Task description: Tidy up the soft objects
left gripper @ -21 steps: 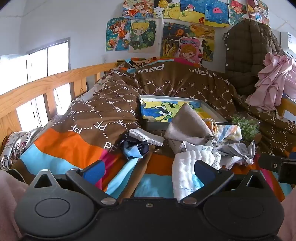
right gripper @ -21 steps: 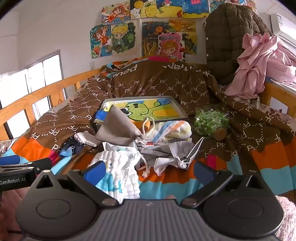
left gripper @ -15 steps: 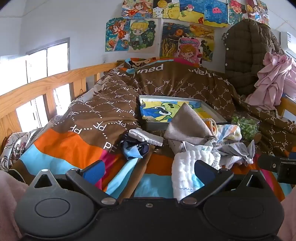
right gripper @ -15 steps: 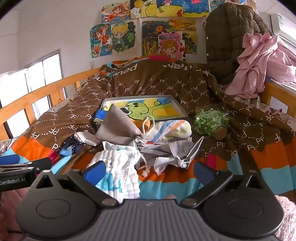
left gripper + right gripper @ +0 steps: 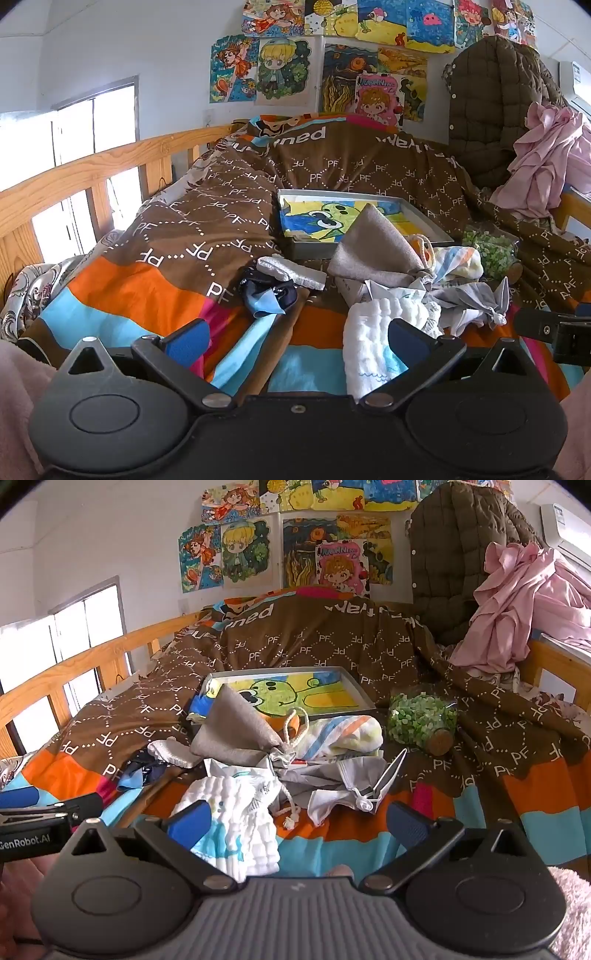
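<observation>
A heap of soft things lies mid-bed: a white quilted cloth, a grey drawstring bag, a striped towel, a crumpled grey garment and dark blue socks. Behind them sits a grey tray with a cartoon picture inside. My left gripper stands open short of the heap, nothing between its fingers. My right gripper is open too, the white cloth just ahead of its left fingertip.
A glass jar of green bits lies on its side right of the heap. A wooden rail borders the bed on the left. A brown quilted jacket and pink clothes hang at the back right.
</observation>
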A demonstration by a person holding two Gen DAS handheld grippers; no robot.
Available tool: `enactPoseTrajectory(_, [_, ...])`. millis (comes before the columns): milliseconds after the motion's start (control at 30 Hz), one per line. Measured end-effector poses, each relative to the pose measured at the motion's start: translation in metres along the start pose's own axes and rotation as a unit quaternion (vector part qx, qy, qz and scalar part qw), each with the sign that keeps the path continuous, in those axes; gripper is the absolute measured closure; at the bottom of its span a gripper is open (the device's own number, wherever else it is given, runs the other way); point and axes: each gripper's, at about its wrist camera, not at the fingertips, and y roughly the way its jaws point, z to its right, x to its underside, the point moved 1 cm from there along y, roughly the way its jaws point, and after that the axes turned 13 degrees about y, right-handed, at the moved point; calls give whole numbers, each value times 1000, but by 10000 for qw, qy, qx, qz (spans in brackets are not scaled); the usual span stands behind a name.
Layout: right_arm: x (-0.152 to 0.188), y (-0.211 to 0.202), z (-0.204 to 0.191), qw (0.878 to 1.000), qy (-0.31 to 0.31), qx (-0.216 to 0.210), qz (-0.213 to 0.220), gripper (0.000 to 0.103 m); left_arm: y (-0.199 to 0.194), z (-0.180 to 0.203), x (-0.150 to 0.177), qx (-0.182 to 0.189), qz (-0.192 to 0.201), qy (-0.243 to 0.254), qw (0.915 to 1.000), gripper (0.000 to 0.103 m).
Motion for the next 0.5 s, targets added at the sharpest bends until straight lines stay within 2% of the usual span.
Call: enactPoseTrajectory(500, [0, 1, 1, 10000, 8, -1, -18, 0, 0, 0, 0, -7, -8, 6, 10000, 1])
